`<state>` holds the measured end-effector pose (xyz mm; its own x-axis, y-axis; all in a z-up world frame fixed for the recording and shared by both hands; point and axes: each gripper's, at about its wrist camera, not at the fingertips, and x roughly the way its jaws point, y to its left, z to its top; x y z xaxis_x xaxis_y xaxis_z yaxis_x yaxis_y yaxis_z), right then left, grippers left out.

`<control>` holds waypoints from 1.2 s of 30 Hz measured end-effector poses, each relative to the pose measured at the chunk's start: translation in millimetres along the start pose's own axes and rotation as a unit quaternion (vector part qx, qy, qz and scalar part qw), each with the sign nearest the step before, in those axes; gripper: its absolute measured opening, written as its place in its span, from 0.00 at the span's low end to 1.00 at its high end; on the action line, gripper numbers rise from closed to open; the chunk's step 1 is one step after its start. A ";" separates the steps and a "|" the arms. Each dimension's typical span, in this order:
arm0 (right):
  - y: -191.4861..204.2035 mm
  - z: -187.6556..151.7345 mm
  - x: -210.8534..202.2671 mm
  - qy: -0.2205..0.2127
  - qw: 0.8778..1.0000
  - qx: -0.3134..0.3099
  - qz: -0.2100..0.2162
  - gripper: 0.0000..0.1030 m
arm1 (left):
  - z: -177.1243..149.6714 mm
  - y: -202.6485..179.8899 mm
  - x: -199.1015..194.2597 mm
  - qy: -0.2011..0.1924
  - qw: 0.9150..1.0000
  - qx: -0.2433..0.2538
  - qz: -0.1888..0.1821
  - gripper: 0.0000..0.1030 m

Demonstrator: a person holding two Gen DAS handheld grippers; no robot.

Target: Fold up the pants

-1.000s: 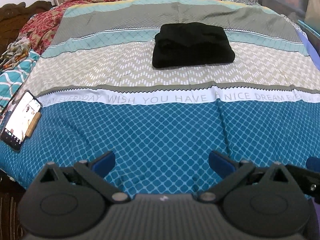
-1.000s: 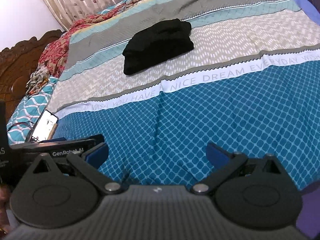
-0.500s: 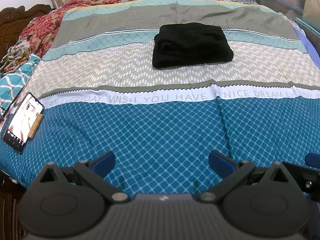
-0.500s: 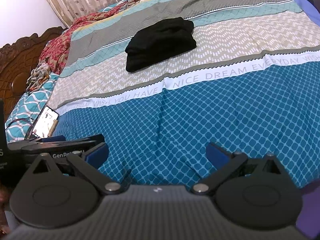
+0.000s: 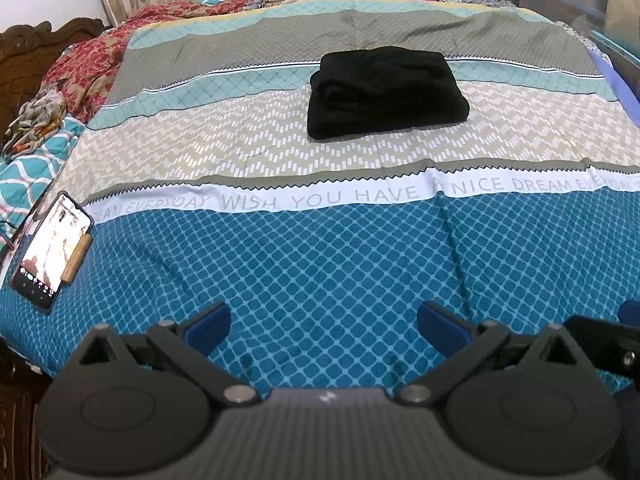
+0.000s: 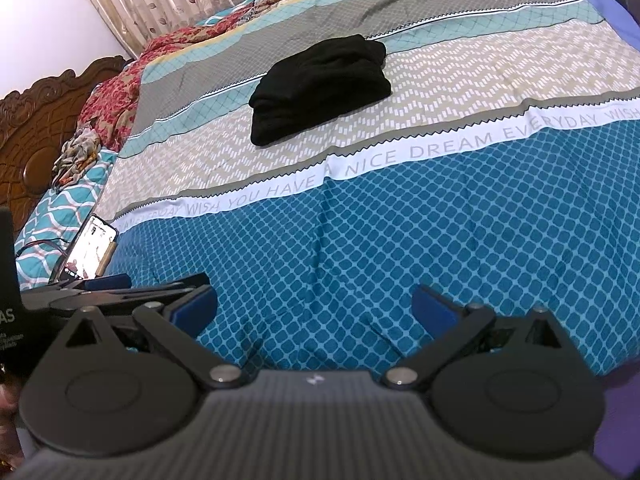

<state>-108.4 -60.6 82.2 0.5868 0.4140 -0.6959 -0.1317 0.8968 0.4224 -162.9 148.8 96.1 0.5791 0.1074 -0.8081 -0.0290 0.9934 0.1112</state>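
The white band point(image 5: 320, 200) across the bedspread point(image 5: 320, 280) reads "DREAM EVERYDAY WISH YOU HAVE A NICE DREAM EVERYDAY". The black device point(image 6: 8, 308) at the right view's left edge shows letters "AS".

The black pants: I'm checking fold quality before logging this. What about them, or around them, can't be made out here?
- Black pants: in both wrist views the dark fabric swallows the fold lines; layers and waistband are unreadable.
- Their far edge: hidden behind the bundle's own bulk.
- Phone: lit screen too small to read.
- Left gripper and right gripper: both open and empty; the hands holding them are out of frame.
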 end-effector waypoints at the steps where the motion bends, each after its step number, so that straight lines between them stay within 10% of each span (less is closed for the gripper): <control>1: -0.3 0.1 0.1 0.000 1.000 0.001 0.000 1.00 | 0.1 0.1 -0.2 -0.001 1.000 0.001 0.000 1.00; 36: -2.2 -3.1 6.1 0.010 1.000 0.012 0.001 1.00 | -5.1 -1.4 13.8 0.032 0.999 0.010 0.027 1.00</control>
<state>-107.0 -59.6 75.3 0.5704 0.4186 -0.7067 -0.1131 0.8922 0.4372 -159.1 149.1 81.9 0.5231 0.1638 -0.8364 -0.0425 0.9852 0.1663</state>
